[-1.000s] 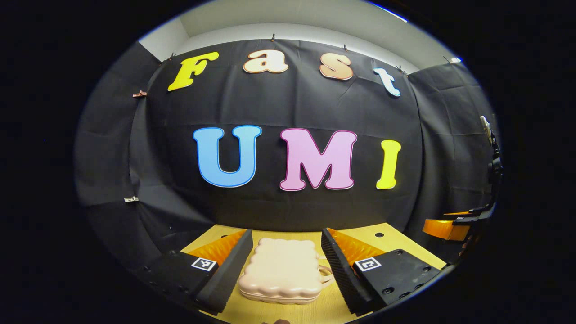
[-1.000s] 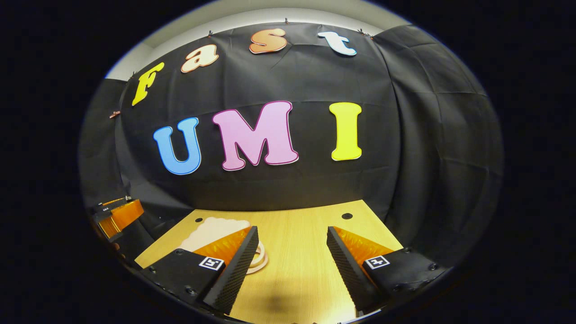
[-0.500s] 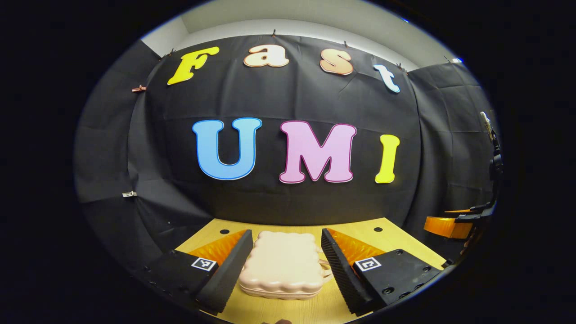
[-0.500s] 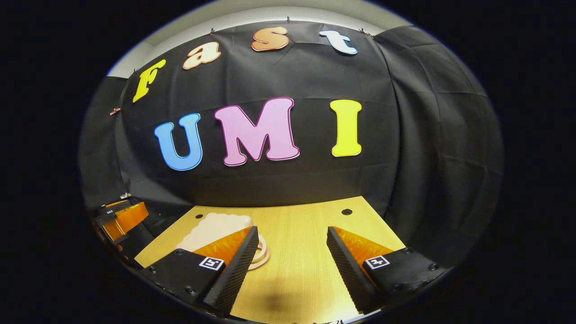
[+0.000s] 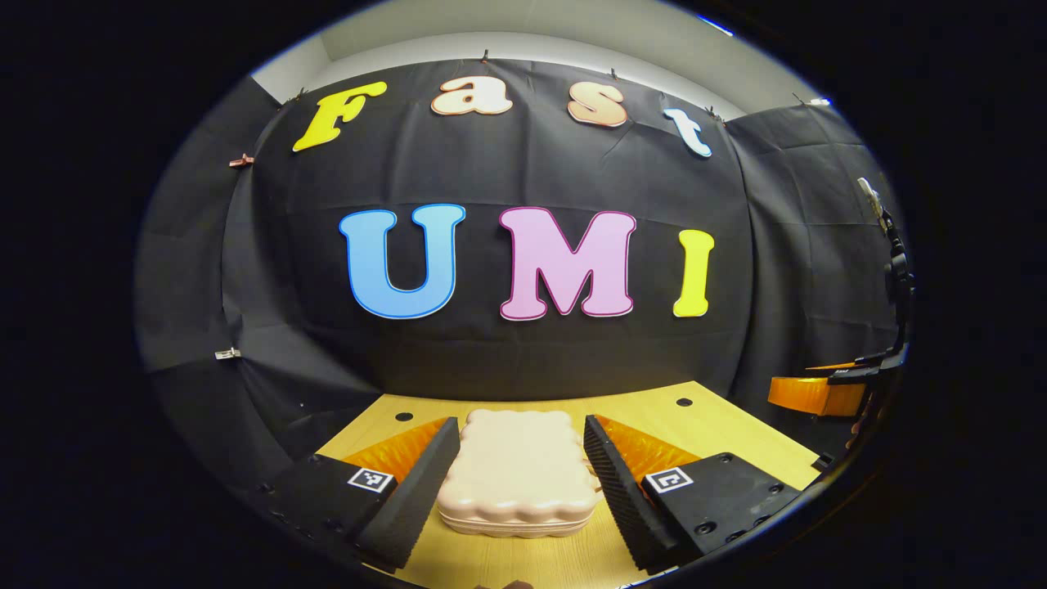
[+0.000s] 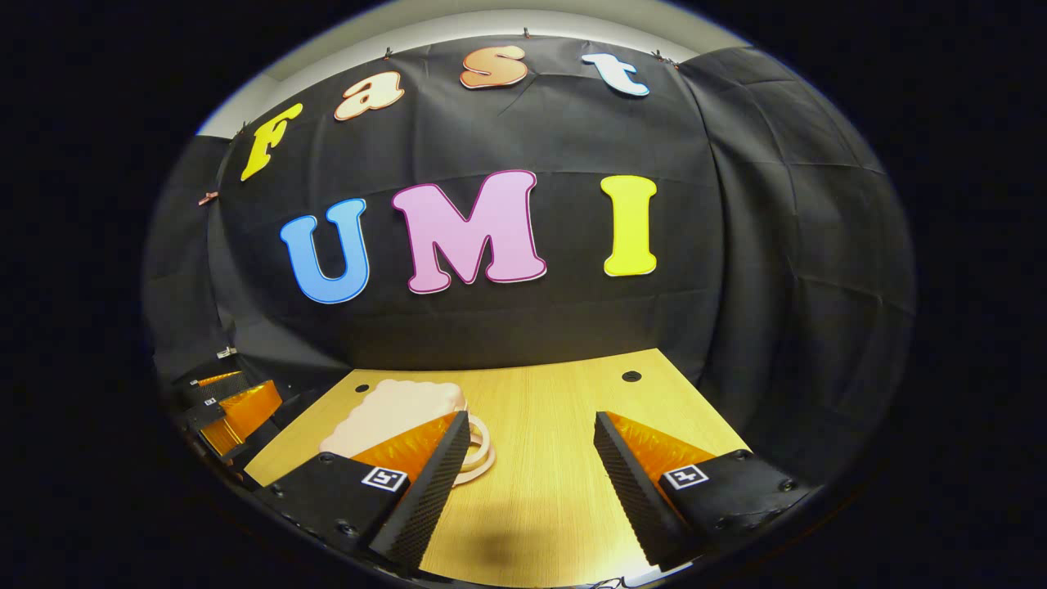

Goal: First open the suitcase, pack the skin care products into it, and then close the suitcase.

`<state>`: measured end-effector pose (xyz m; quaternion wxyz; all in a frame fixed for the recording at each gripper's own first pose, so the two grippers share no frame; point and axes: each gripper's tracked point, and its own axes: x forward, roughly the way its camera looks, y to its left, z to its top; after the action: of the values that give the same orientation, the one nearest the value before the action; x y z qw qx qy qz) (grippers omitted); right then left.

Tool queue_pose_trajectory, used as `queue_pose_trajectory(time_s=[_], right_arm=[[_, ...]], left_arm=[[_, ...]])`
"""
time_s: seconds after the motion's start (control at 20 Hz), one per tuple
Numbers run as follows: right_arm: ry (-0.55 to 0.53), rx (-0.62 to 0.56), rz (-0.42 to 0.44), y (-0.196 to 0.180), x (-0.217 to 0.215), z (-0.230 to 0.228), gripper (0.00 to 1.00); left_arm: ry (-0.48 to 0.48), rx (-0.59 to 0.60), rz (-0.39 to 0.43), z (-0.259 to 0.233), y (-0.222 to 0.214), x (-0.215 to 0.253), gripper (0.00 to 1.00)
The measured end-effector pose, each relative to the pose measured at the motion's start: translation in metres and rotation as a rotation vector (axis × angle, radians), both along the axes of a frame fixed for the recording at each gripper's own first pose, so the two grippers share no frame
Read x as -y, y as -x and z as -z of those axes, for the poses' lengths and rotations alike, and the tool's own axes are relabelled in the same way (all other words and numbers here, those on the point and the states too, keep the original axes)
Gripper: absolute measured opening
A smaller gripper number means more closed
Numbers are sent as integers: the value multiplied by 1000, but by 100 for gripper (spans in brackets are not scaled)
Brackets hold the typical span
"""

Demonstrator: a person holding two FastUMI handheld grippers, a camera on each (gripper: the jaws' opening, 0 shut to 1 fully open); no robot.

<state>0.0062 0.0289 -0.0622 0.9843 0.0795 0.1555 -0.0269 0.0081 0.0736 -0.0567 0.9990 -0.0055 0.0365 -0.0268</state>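
A small pale pink suitcase (image 5: 517, 470) with scalloped edges lies flat and closed on the wooden table (image 5: 720, 425). My left gripper (image 5: 517, 483) is open, one finger on each side of the case with a little gap showing. In the right gripper view the suitcase (image 6: 393, 406) lies at the left, partly behind the left finger, its ring handle (image 6: 478, 450) sticking out to the right. My right gripper (image 6: 532, 483) is open over bare table to the right of the case. No skin care products are visible.
The table (image 6: 564, 409) has small round holes near its far edge. The black cloth wall rises right behind it. The other gripper's orange and black fingers (image 5: 818, 393) show at the right edge of the left gripper view and as the other gripper (image 6: 233, 405) at the left edge of the right gripper view.
Both views have tipped slightly downward and closer, so more table shows. The suitcase sits a little deeper between my left gripper's fingers. Both grippers stay open.
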Motion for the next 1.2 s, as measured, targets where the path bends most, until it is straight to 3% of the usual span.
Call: queue_pose_trajectory(time_s=[0.7, 1.2], right_arm=[[17, 27, -14, -11, -8, -8, 97], [11, 3, 9, -17, 3, 0, 97]], left_arm=[[0, 14, -11, 0, -3, 0, 96], [-23, 14, 6, 1, -28, 11, 96]])
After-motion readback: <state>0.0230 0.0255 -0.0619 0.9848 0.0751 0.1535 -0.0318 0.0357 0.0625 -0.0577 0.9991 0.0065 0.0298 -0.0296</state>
